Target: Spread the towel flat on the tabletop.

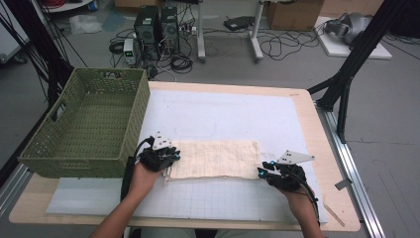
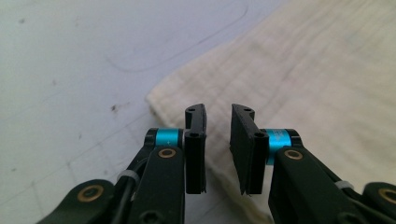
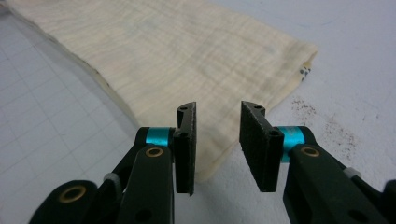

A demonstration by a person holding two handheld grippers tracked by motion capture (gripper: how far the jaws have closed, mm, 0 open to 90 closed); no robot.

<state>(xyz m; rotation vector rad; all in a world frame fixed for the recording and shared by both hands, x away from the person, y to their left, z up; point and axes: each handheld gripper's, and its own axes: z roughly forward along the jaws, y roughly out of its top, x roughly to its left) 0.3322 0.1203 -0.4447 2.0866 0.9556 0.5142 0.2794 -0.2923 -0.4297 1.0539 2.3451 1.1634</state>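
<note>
Left gripper (image 1: pixel 174 155) of mine sits at the left short edge of the cream, crinkled rectangular cloth (image 1: pixel 215 158), right gripper (image 1: pixel 261 171) at its right short edge, near corner. Cloth lies flat on the white grid-printed mat (image 1: pixel 223 114), long axis running left to right across the table, folded, with a layered hem along the near edge. Wooden table (image 1: pixel 322 148) under the mat. Green woven rectangular basket (image 1: pixel 119 153) stands at the left, just beside my left hand; I see nothing inside it, open weave, cut-out handles.

Left gripper view: black jaws parted, narrow gap, nothing pinched. Cloth corner (image 2: pixel 159 100) lies just under and ahead of the left gripper's tips (image 2: pixel 218 112); weave ribbed, soft, edges slightly frayed. Mat here is scuffed, with a faint pen curve.

Right gripper view: jaws parted too, released, pads clear of the fabric. Cloth (image 3: pixel 177 56) tapers toward the gap at my right gripper's tips (image 3: pixel 218 109), its edge passing below them. Dark specks dot the mat (image 3: pixel 355 60) at right.
</note>
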